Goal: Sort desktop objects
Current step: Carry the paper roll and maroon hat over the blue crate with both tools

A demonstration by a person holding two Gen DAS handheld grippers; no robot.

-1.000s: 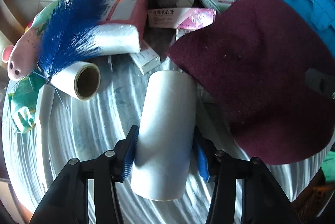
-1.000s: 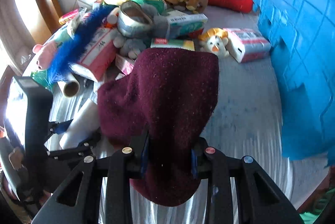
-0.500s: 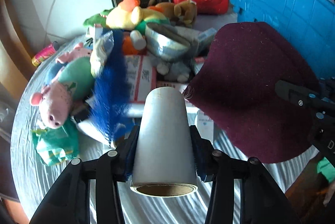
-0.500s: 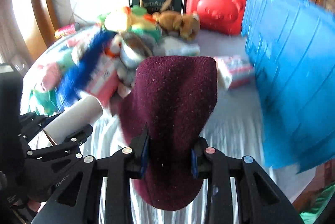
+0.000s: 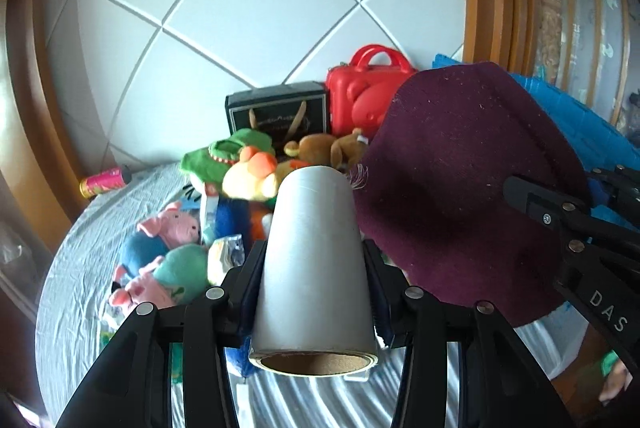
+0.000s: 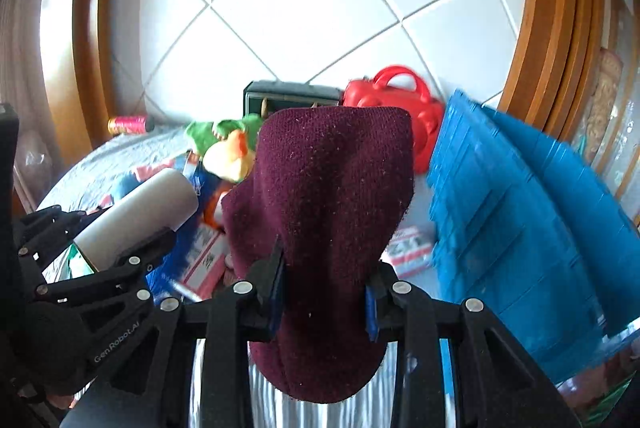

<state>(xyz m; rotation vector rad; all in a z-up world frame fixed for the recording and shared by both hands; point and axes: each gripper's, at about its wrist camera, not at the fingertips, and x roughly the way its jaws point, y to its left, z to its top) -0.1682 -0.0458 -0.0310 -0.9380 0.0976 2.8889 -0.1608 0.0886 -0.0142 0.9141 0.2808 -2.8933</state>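
Observation:
My left gripper (image 5: 314,292) is shut on a white roll with a cardboard core (image 5: 314,264) and holds it up above the table. The roll also shows at the left of the right wrist view (image 6: 136,211). My right gripper (image 6: 324,284) is shut on a maroon knit hat (image 6: 328,211), lifted clear of the table. The hat also fills the right of the left wrist view (image 5: 460,187).
A pile of plush toys (image 5: 240,167), pig toys (image 5: 160,256) and packets lies on the grey cloth-covered table (image 5: 72,292). A red bear case (image 5: 368,99) and a black box (image 5: 276,111) stand at the back wall. A blue crate (image 6: 532,236) stands at the right. A pink can (image 5: 102,181) lies at far left.
Both grippers have lifted and tilted up with their loads: the roll and the hat left the table, and the views now show the wall behind the pile.

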